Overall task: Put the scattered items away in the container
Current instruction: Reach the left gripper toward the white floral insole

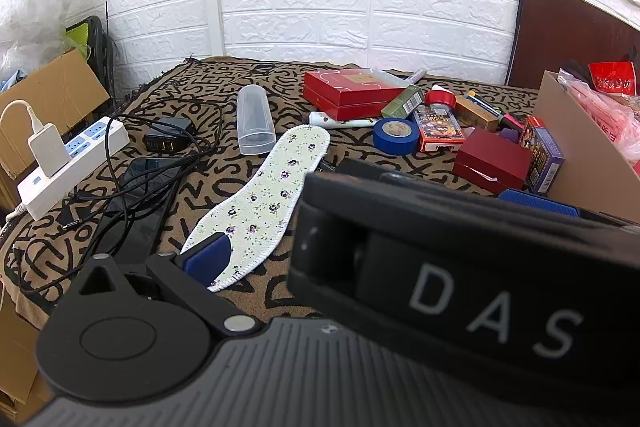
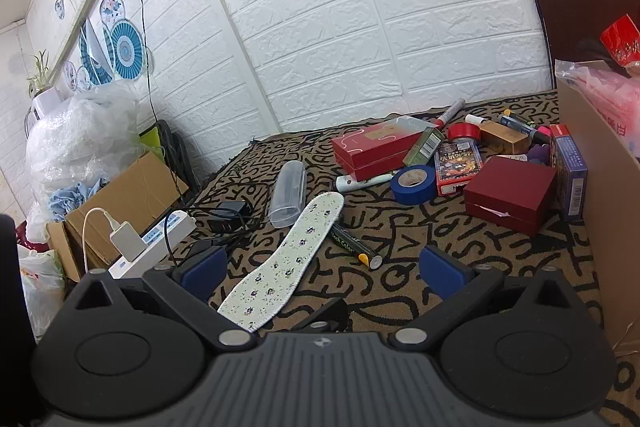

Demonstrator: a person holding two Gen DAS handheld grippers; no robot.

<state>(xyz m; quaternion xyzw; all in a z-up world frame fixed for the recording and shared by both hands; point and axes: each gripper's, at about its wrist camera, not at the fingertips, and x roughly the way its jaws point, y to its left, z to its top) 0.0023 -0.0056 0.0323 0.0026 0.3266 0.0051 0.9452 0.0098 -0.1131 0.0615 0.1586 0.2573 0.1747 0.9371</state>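
A wide desk (image 2: 400, 251), draped in a brown cloth with black squiggles, is standing against a white brick-pattern wall, and scattered odds and ends are lying all over it. At the right edge a tall cardboard container (image 2: 596, 195) is waiting with its open top facing up; pink plastic bags and a red packet are already sitting inside it, which suggests it is where the clutter belongs. Beside its wall, boxes are crowding together: a dark red box (image 2: 510, 193), a purple card box (image 2: 570, 171) standing on end and touching the cardboard, and a flat red box (image 2: 374, 149) farther back, with a blue tape roll (image 2: 414, 183) between them. A floral insole (image 2: 286, 259) is lying diagonally across the middle, its heel nearest the viewer, with a clear plastic case (image 2: 288, 193) just beyond its toe and a black marker (image 2: 356, 247) partly tucked under its edge. The right hand-held gripper (image 2: 324, 273) is hovering low over the cloth with its jaws spread wide and nothing between them; the insole's heel sits just inside the left pad, so it looks like the next pick. The left hand-held gripper (image 1: 208, 259) is showing only one blue pad, over the insole's heel; the other device is blocking the rest, so I cannot tell how open it is.
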